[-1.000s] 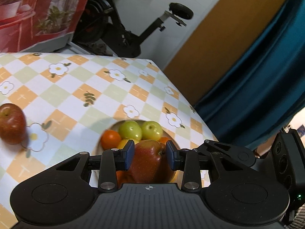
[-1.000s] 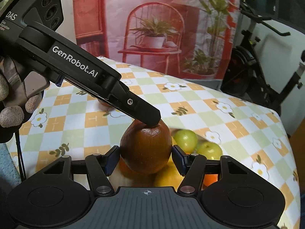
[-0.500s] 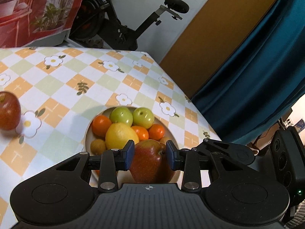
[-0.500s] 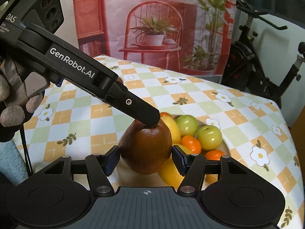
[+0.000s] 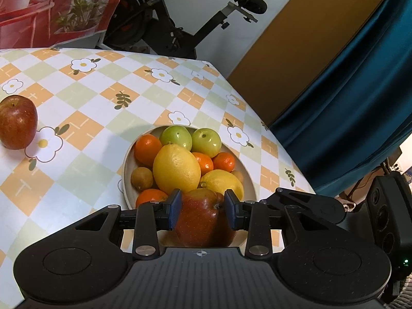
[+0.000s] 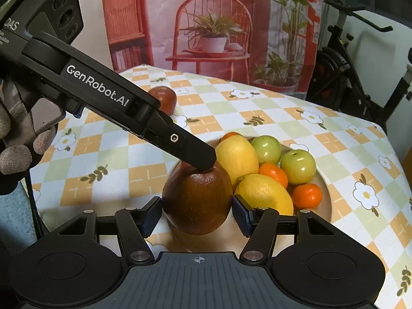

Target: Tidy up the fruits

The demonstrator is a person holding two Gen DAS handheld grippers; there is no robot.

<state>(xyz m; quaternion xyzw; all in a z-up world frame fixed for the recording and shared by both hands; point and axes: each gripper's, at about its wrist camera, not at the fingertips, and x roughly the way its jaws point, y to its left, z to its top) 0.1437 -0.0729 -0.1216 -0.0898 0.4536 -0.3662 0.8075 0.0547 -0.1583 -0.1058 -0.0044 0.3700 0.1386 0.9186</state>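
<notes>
Setting: checked floral tablecloth (image 5: 108, 103) on a table, with an exercise bike (image 5: 180, 25) and a teal curtain (image 5: 360, 103) behind it.
Bowl: our pale bowl (image 5: 125, 170) sits near the table's corner, already heaped with lemons (image 5: 176, 168), green fruits (image 5: 206, 139) and small oranges (image 5: 147, 146).
Held apple: we have one red apple (image 5: 203, 219) between both grippers, low over the near edge of the bowl and close beside the lemons; whether it rests on anything, we cannot tell.
Loose apple: a second red apple (image 5: 16, 122) stands on the cloth, well apart from the bowl.
Handling: we judge the held apple firm, fairly heavy and smooth-skinned, so it could slip or roll; its broad sides are the best place to grip.
Left gripper (image 5: 203, 207): jaws partly open, blue pads pressed on the apple's two sides; in the right wrist view its fingers (image 6: 198, 158) come down onto the top, by the stem.
Right gripper (image 6: 197, 212): jaws at a middling width, pads at the apple's widest part and seemingly touching it.
Risk: we think the piled fruit may shift when the apple is set down.
</notes>
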